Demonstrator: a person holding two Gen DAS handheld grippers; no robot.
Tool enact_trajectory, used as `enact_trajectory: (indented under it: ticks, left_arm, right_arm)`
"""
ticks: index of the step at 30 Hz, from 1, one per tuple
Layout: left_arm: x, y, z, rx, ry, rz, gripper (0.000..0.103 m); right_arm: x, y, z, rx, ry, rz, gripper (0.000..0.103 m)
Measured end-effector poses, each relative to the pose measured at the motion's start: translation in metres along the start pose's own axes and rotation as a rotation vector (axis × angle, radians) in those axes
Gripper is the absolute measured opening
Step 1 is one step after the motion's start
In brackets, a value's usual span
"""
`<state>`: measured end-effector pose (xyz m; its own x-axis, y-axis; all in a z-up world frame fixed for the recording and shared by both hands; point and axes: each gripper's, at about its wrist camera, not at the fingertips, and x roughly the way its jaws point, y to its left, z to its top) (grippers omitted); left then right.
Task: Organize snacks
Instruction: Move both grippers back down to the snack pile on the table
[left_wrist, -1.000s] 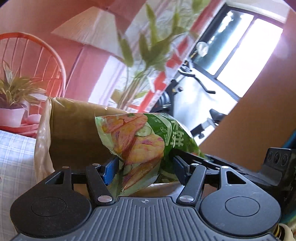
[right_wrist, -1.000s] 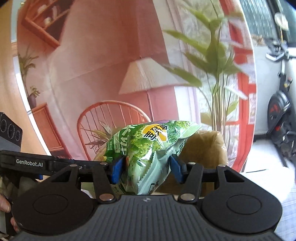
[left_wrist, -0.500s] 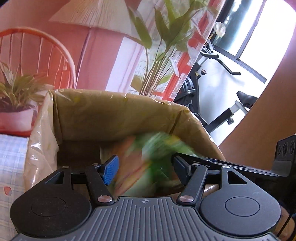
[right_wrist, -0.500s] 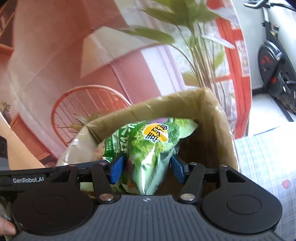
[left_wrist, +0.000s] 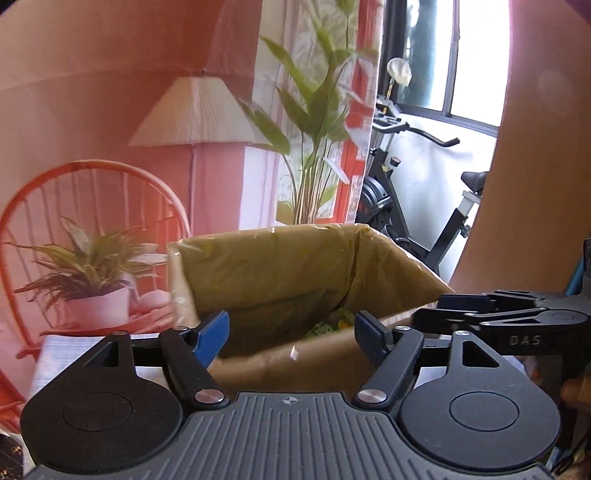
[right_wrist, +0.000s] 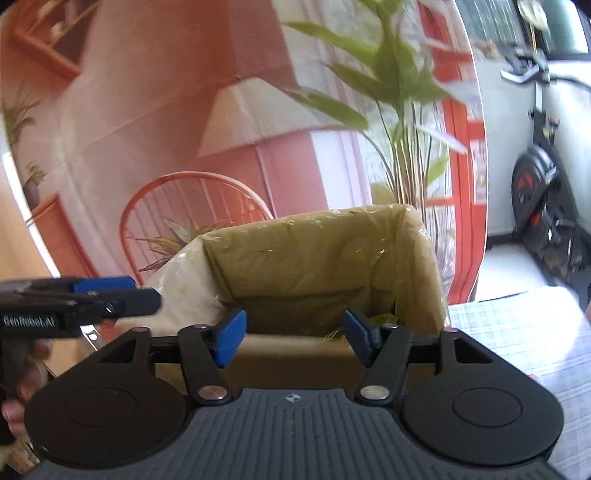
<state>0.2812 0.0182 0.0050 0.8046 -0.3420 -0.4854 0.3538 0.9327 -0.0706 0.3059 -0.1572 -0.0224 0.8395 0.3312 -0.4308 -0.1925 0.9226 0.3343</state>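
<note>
Your left gripper (left_wrist: 291, 334) stands open with nothing between its 2 blue pads (left_wrist: 212, 334); its jaws have just been opening. Your right gripper (right_wrist: 293, 338) is the same: jaws apart, just opened wider, and the gap between its pads (right_wrist: 231, 338) holds only air.

Both grippers point into the cardboard box (left_wrist: 280, 280), which sits right in front of you and is lined with a clear plastic bag (right_wrist: 173, 291) folded over its rim. The snack bags (left_wrist: 330, 323) lie down inside that box. From your left camera you see only a sliver of green and yellow packaging low against the right inner wall; from your right camera a green edge (right_wrist: 380, 319) shows just behind the right finger. How many bags lie there cannot be told.

Your right gripper also shows at the right edge of the left view, and your left one, with your fingers (right_wrist: 22, 387) around its handle, at the left edge of the right view.

Beyond the box stand an orange chair (left_wrist: 96, 195), a potted plant (left_wrist: 92, 284), a lamp (left_wrist: 195, 114), a tall leafy plant (left_wrist: 314, 122) and an exercise bike (left_wrist: 417, 206). A checked cloth (right_wrist: 517, 332) covers the surface to the right of the box.
</note>
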Motion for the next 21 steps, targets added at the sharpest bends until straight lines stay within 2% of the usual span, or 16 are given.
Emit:
enact_trajectory:
  ticks: [5, 8, 11, 18, 21]
  left_arm:
    - [-0.041, 0.013, -0.039, -0.067, -0.014, -0.028, 0.091]
    - [-0.058, 0.015, -0.066, -0.072, -0.019, -0.026, 0.092]
    - [-0.067, 0.014, -0.094, -0.069, -0.019, -0.024, 0.092]
    - [-0.065, 0.007, -0.151, -0.062, 0.016, 0.022, 0.092]
    - [-0.062, 0.007, -0.165, -0.072, 0.027, 0.045, 0.092]
  right_arm:
    - [-0.03, 0.02, -0.037, -0.025, -0.014, -0.022, 0.067]
    - [-0.041, 0.03, -0.064, -0.016, 0.002, -0.025, 0.073]
    - [-0.05, 0.039, -0.089, -0.015, 0.029, -0.037, 0.073]
    - [-0.058, 0.046, -0.138, -0.019, 0.135, -0.081, 0.076]
    - [-0.059, 0.05, -0.153, -0.039, 0.172, -0.13, 0.086]
